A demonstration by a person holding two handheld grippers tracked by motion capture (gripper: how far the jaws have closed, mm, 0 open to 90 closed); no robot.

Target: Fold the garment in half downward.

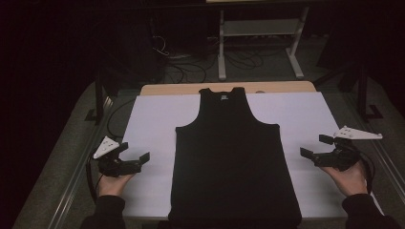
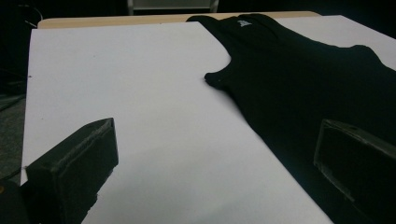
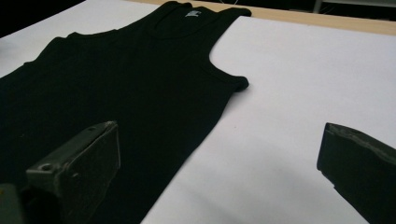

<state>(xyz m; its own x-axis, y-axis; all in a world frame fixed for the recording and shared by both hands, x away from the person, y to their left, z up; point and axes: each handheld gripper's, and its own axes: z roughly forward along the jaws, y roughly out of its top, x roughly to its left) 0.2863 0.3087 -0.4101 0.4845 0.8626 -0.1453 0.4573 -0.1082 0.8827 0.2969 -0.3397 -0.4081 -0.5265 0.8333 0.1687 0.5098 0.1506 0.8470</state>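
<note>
Black tank top (image 1: pixel 232 157) flat, smooth on white sheet (image 1: pixel 153 119), left gripper (image 1: pixel 135 150) and right gripper (image 1: pixel 311 146) wide open, empty

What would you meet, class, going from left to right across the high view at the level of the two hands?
Left gripper → bare white sheet → black tank top → bare white sheet again → right gripper, each gripper held in a hand with its fingers spread apart.

A white sheet (image 1: pixel 153 119) covers the wooden table (image 1: pixel 167 88); a white rack (image 1: pixel 260 28) stands behind.
</note>
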